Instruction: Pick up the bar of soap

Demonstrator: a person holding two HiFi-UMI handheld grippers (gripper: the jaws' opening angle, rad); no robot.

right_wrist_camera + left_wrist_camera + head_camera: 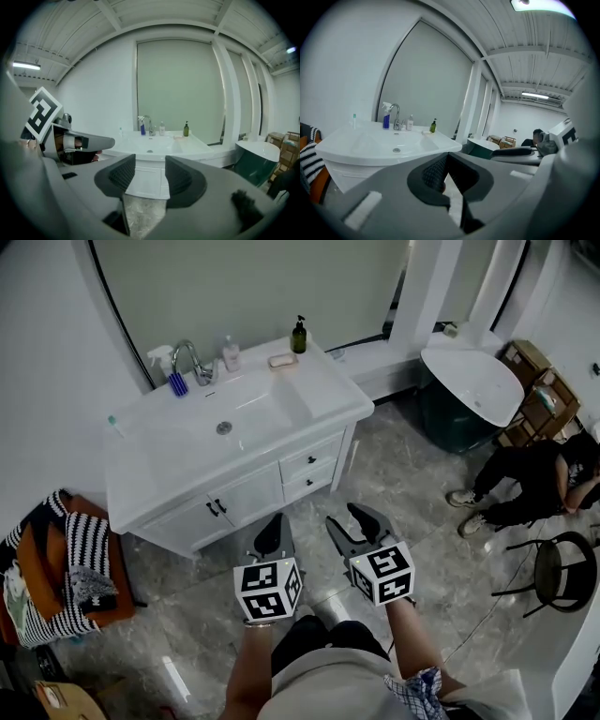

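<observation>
While our left gripper (275, 521) is together and right gripper (342, 516) apart, we judge the soap (281, 360) slippery; pinch its long sides.

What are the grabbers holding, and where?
Nothing. The left gripper is shut on nothing, the right gripper open and empty. The bar of soap lies on the vanity.

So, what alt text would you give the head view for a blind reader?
From above, a person holds two empty grippers, the left gripper shut and the right gripper open, above a grey floor before a white sink cabinet. The bar of soap lies at the sink's back edge beside a dark pump bottle.
</observation>
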